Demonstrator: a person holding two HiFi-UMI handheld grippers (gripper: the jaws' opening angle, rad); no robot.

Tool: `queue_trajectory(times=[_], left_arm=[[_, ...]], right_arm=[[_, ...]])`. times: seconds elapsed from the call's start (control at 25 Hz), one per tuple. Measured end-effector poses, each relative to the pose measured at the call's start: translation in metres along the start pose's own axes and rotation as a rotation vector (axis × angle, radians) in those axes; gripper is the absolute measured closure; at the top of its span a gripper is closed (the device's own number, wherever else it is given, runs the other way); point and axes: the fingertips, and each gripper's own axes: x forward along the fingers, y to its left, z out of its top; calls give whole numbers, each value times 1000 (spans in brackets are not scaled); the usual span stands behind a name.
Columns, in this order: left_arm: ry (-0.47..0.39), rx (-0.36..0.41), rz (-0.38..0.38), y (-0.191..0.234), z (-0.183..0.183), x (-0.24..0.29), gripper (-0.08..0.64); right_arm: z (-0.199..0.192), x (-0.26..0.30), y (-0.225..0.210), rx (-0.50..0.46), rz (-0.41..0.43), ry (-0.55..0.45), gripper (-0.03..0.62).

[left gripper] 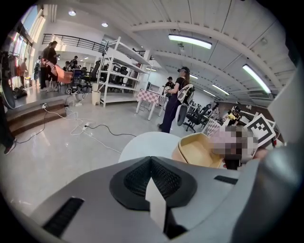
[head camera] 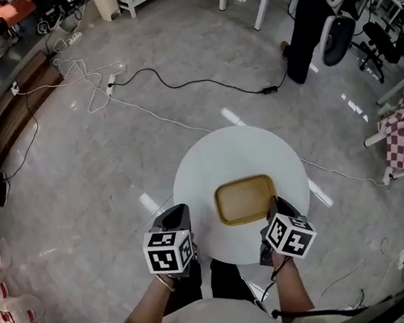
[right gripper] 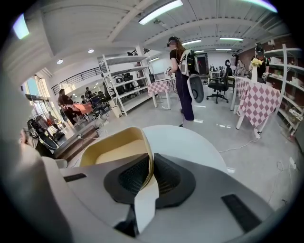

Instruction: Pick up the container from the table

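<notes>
When taken from the head view first, shows a round white table point(head camera: 209, 156) with a shallow tan container point(head camera: 245, 199) toward its near side. Puts the right gripper point(head camera: 275, 205) at the container's near right corner, touching it, and the left gripper point(head camera: 174, 217) by the table's near left edge, apart from the container. Cannot settle from up here whether resting on the tabletop or held just above it.

Turning to the left gripper view: finds that gripper's black pads point(left gripper: 135, 180) pressed together with nothing between them, so idle. Catches the container point(left gripper: 197, 151) off to the right, past the table point(left gripper: 147, 142), seemingly tilted and perhaps clear of the white top, though hard to be sure.

Moving on to the right gripper view: finds the pads point(right gripper: 133, 175) clamped on the container's thin side wall, one inside and one outside, with the rest of the container point(right gripper: 114, 149) stretching away to the left beside the table point(right gripper: 190, 142).

Judging progress: grasp made, by the right side alone; lift either barely under way or not yet started. Left to do: raising well clear of the table and keeping level, given a one-wall pinch likely to let the far end sag.
</notes>
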Motion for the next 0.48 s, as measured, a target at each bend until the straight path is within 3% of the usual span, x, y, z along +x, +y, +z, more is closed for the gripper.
queue_trajectory(times=[0.2,0.48], left_arm=[[-30,13,-50,-6,15,-12,544],[-50,77,-143,-35,41,-17,543]], right_arm=[[13,-24,20,-35,0,-41,540],[35,-58,18,-12,-43,-97,540]])
